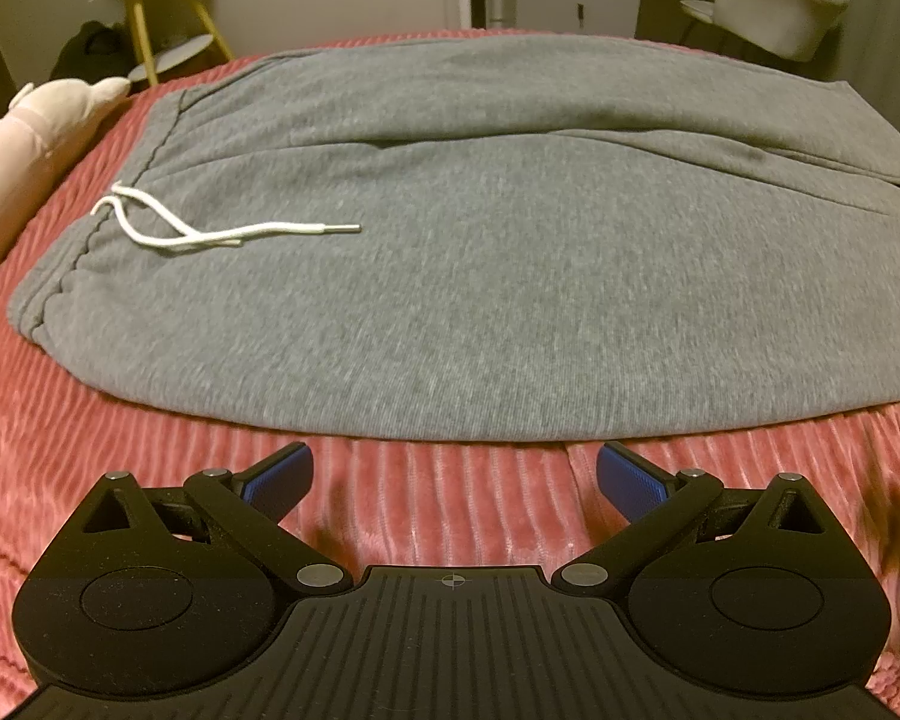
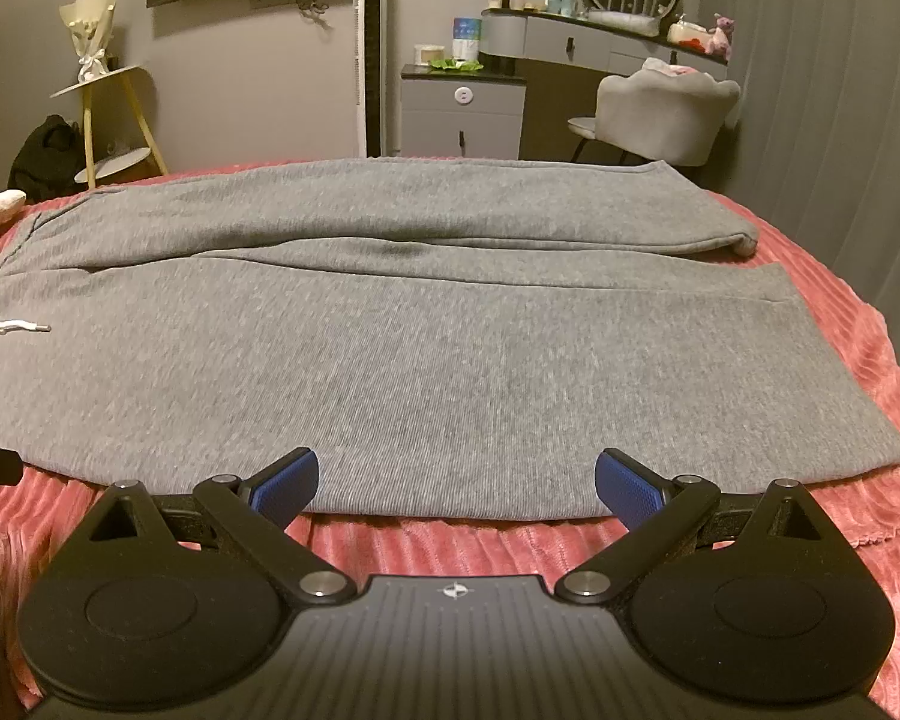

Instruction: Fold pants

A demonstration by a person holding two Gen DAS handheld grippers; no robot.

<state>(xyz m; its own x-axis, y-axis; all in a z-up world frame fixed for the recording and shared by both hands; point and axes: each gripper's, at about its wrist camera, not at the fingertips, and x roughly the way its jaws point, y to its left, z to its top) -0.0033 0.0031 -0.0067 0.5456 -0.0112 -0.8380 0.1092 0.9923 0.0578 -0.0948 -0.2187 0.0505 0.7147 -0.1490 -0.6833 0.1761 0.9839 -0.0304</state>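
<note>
1. One pair of grey pants [image 1: 450, 276] is lying flat on a pink ribbed blanket [image 1: 450, 510], and every place below is being given relative to those pants.
2. Its long axis is running left to right across both views: the waistband [image 1: 60, 276] is pointing left, the leg hems [image 2: 750, 240] are pointing right.
3. Both legs are lying side by side, the far one sitting a little over the inner edge of the near one.
4. A white drawstring [image 1: 210, 234] is trailing from the waistband onto the front of the pants.
5. The left gripper [image 1: 453, 474] is hovering just short of the pants' near long edge, toward the waist end, with its blue pads [image 1: 282, 480] spread wide and holding nothing.
6. The right gripper [image 2: 456, 480] is sitting at that same near edge, toward the hem end, its fingers also spread wide and empty; whether the pads [image 2: 624, 486] are touching the cloth cannot be told.
7. Bare blanket is showing all along the near edge and past the hems on the right.
8. A pale plush toy [image 1: 24, 138] is lying just beyond the waistband, and a chair [image 2: 666, 114] is standing off the bed past the far hem.
</note>
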